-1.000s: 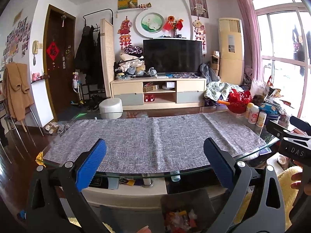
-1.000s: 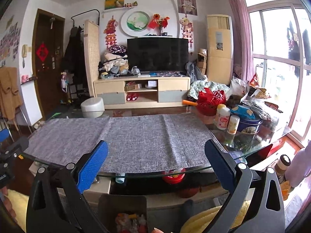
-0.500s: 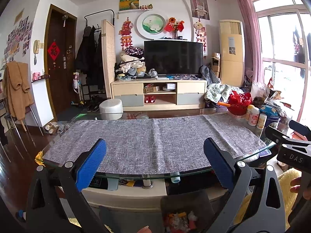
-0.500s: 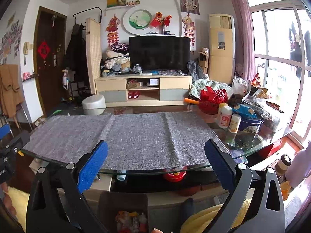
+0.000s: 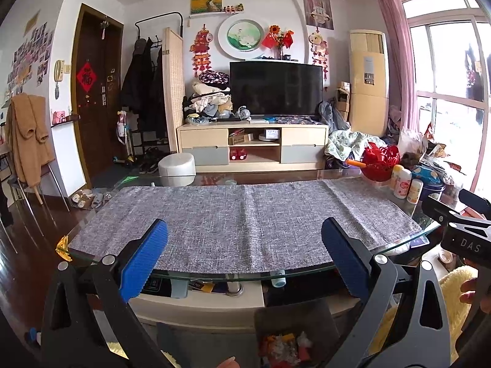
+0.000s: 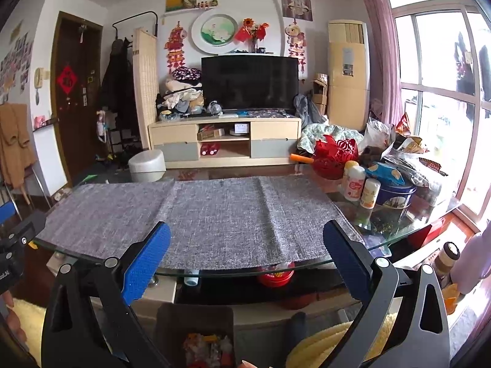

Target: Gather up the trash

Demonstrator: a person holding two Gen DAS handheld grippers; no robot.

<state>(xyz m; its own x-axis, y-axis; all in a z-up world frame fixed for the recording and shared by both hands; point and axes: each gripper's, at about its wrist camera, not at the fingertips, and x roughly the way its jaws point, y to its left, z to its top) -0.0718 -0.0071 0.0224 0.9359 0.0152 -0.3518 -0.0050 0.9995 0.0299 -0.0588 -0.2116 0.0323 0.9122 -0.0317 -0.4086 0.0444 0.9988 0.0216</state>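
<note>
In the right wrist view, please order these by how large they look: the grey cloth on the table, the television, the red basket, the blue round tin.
1. grey cloth, nearest, so flattered by the camera
2. television
3. red basket and blue round tin: these two look alike, so I do not rank them.

You have open room over the grey cloth [image 5: 245,217] that covers most of the glass table [image 6: 396,227], from 10 to 1 o'clock ahead of both grippers. At 2 o'clock the way is crowded by the red basket [image 6: 336,158], two white bottles [image 6: 360,185] and a blue tin [image 6: 396,191]. Below at 6 o'clock, the brown bin [image 5: 296,331] sits close against the table's lower shelf [image 5: 199,302].
</note>
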